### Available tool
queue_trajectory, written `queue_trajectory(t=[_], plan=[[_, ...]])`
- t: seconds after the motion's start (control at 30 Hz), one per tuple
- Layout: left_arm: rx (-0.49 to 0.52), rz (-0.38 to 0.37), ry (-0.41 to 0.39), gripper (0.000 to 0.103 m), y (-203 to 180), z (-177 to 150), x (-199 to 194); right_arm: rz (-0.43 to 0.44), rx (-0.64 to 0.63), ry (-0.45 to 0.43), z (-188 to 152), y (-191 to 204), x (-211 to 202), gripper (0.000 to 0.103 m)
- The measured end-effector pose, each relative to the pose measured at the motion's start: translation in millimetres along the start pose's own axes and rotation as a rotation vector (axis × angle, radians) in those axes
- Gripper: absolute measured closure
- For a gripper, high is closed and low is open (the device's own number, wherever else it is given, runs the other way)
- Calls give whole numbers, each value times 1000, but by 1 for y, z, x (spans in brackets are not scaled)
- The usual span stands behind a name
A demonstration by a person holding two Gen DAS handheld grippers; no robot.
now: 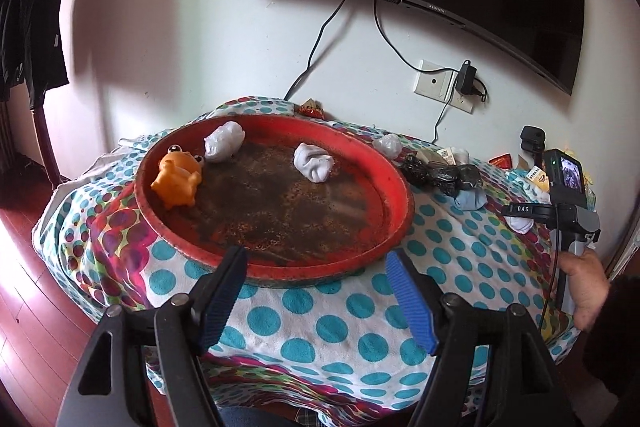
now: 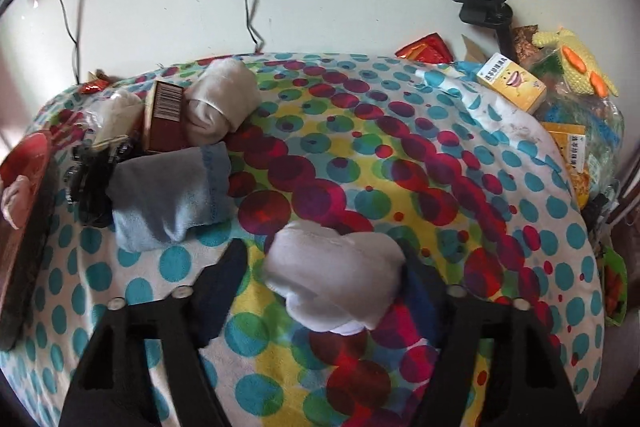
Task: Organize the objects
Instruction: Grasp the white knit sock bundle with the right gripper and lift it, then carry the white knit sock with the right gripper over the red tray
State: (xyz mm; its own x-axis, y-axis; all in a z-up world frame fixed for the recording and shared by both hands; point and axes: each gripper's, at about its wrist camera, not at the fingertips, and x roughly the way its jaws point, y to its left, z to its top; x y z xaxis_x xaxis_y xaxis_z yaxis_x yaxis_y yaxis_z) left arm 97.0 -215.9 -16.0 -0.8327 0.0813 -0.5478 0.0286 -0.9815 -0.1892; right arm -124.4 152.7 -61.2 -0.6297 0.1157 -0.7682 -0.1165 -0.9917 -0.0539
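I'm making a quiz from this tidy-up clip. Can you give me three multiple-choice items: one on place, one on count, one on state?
1. Where is the orange frog toy?
A. in the red tray
B. on the floor
C. on the TV

2. How many white bundles lie in the tray?
A. none
B. two
C. five

3. What is between the right gripper fingers?
A. a yellow box
B. nothing
C. a white rolled sock

Answers: 1 A, it sits at the tray's left edge. 2 B, two show. 3 C, the sock fills the gap.
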Motion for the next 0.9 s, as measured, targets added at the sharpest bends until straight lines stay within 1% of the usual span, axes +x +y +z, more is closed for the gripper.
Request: queue_trajectory(t=[0.1,0.23,0.4,0.53,0.9], plan=[[2,-2,10,29,0,-2,2,10,7,-6,0,-1,0,48],[7,2,23,29,-1,-3,5,-33,-29,-27,-3,2,-5,49],[22,11,21,29,-4,-3,6,-77,-71,-71,-7,10,-23,49],[19,13,31,29,-4,-4,6,-72,-99,-112,-8,24,-43,49],[35,24,21,29,-8,-4,2,-26,-198,-215,-5,71,-95,49]])
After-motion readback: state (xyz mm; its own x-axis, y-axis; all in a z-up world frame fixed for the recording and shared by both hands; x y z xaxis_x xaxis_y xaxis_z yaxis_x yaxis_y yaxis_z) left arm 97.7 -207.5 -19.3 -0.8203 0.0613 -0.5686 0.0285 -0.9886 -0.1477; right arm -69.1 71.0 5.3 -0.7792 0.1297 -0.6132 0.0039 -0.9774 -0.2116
